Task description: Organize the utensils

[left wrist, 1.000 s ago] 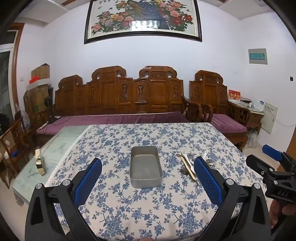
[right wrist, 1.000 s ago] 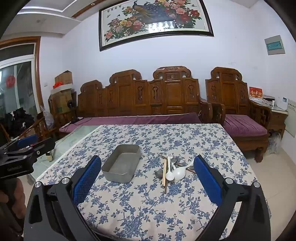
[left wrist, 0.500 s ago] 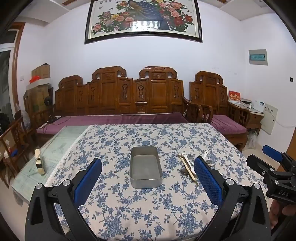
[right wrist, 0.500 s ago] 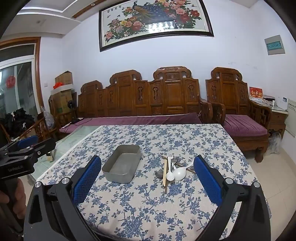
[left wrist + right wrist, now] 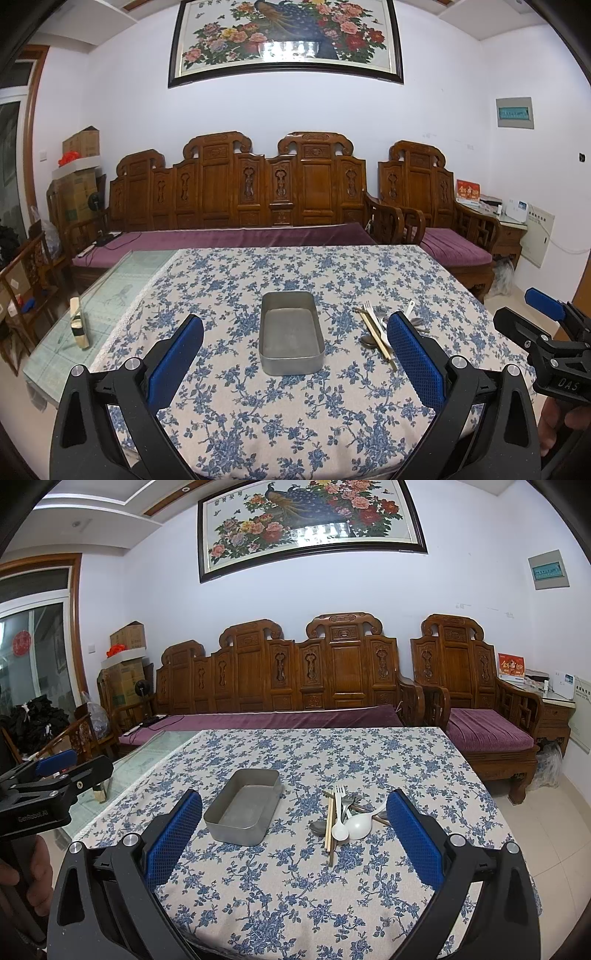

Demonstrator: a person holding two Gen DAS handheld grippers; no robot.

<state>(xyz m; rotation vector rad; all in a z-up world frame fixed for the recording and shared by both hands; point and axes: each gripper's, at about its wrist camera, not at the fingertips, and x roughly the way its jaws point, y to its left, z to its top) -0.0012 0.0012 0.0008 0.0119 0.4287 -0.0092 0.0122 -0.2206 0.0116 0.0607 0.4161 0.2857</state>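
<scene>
Utensils (image 5: 341, 818) lie in a loose heap on the flowered cloth of the counter (image 5: 332, 904), just to the right of an empty metal tray (image 5: 242, 818): wooden chopsticks (image 5: 328, 827), a white fork (image 5: 339, 795), a white spoon (image 5: 358, 825) and some darker metal pieces crossing one another. We hold our left claw (image 5: 295, 358) released, its blue pads spread wide with the tray between them in its view, and nothing touches either pad. Our right claw (image 5: 293, 836) is likewise released, hovering short of the near edge of the cloth, with tray and heap both framed between its pads. We judge the tray is meant to receive the pieces, which is why it sits bare and close beside them. Because the heap lies on the right, the right claw seems the natural one to reach first, while the left could steady the tray. Overlapping handles may make a clean pick of one piece awkward.
</scene>
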